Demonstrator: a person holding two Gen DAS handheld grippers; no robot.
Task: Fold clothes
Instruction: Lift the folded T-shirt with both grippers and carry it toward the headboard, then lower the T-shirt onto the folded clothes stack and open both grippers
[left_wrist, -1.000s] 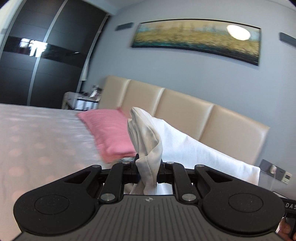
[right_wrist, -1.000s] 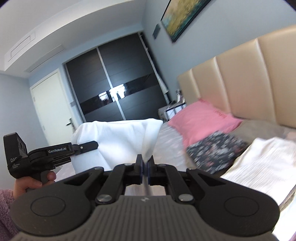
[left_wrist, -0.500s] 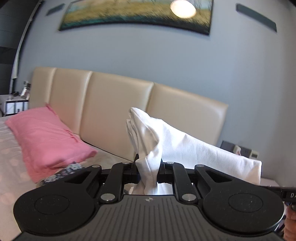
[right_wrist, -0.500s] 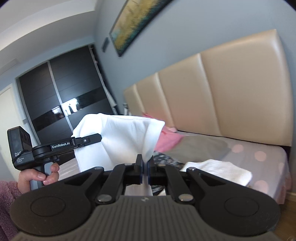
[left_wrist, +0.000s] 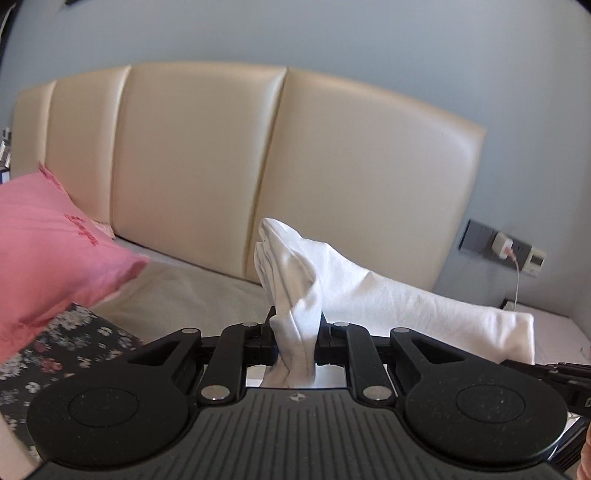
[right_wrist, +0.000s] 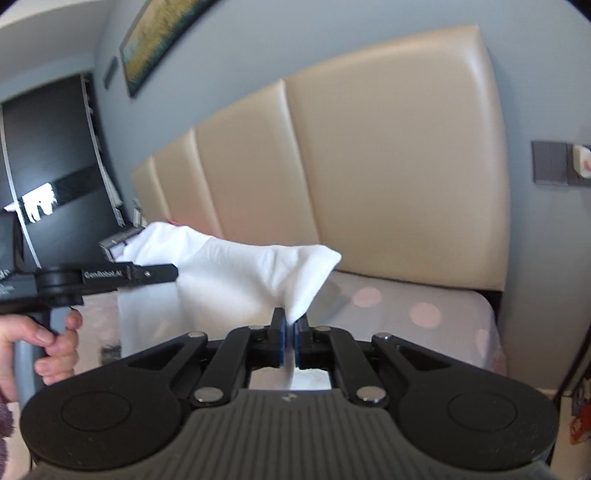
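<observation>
The bed (right_wrist: 424, 306) carried a pale sheet dotted with pink spots, and a cream padded headboard (left_wrist: 258, 166) stood against a grey wall (left_wrist: 332, 33). A pink pillow (left_wrist: 48, 243) lay at the left, with a dark flowered cloth (left_wrist: 74, 343) just in front of it. A charger (left_wrist: 502, 245) sat in a wall socket to the right of the headboard, and a dark wardrobe (right_wrist: 48, 166) filled the far left wall below a long painting (right_wrist: 155, 40).

The white garment (left_wrist: 369, 291) was held up in the air above the bed, stretched between both grippers. The left gripper (left_wrist: 293, 339) pinched a thick bunched fold between its fingers. The right gripper (right_wrist: 290, 338) had its fingers pressed nearly together on a thin edge, a corner flopping to the right.
</observation>
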